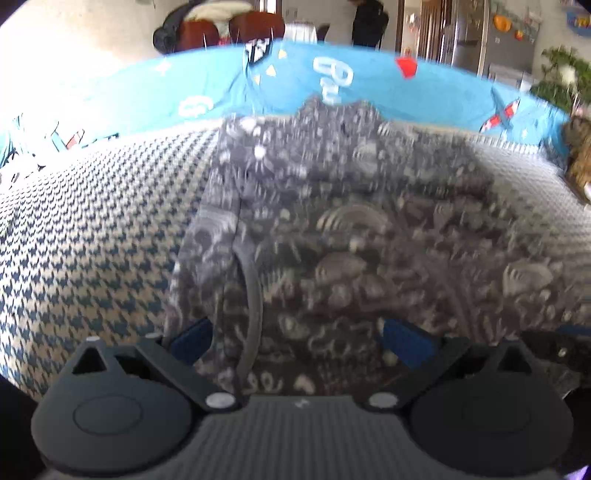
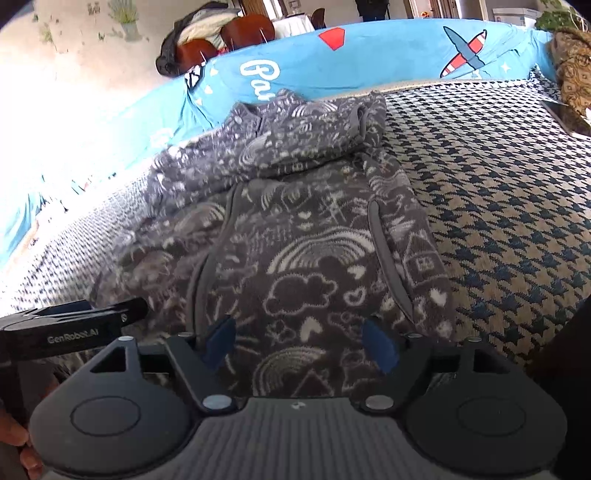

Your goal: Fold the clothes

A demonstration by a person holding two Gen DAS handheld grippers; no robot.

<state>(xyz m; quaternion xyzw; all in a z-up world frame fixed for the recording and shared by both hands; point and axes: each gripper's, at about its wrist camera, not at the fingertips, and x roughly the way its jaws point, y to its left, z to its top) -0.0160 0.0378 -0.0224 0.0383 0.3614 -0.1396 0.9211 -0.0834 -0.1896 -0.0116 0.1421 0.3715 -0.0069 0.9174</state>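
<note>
A grey fleece hoodie (image 1: 351, 221) with pale doodle prints lies spread on a houndstooth blanket (image 1: 92, 240); this view is blurred. My left gripper (image 1: 299, 343) hovers over the hoodie's near edge, its blue pads (image 1: 192, 339) wide apart and open. In the right wrist view the hoodie (image 2: 306, 258) lies with a sleeve folded across its far part and pocket seams showing. My right gripper (image 2: 301, 347) stands open over the near hem, the fabric lying flat between the pads (image 2: 380, 350). The left gripper's black body (image 2: 66, 328) sits just to its left.
A blue sheet (image 2: 388, 55) printed with airplanes runs along the blanket's far edge. The houndstooth blanket (image 2: 498, 203) stretches to the right. A brown patterned cloth (image 2: 572, 66) lies at the far right. Chairs piled with clothes (image 2: 221, 33) stand behind. A hand (image 2: 14, 443) shows at bottom left.
</note>
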